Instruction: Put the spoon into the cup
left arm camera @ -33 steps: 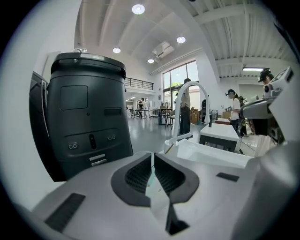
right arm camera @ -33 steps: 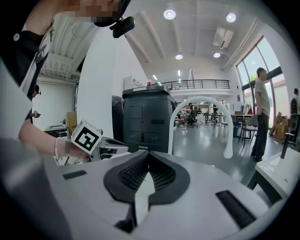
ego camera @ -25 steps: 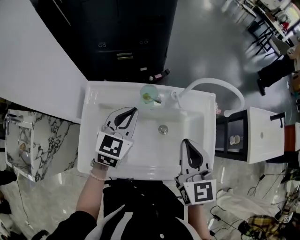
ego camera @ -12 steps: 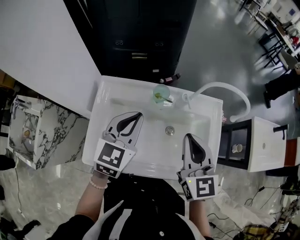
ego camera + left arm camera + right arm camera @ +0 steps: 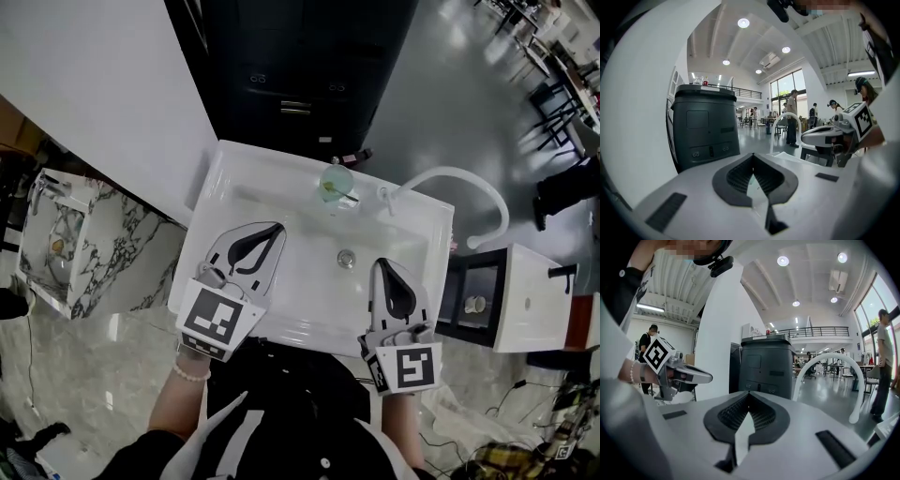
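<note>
Spoon (image 5: 344,197) sits in cup (image 5: 334,176), top centre. Left gripper (image 5: 274,228) and right gripper (image 5: 385,269) are closed, empty and have backed off; task looks done.

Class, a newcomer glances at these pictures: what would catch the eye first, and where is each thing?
A white sink fills the middle of the head view, with two grippers hovering over it: the left gripper and the right gripper, both shut and empty. A pale green cup stands at the sink's far rim, beside a white curved faucet.
</note>
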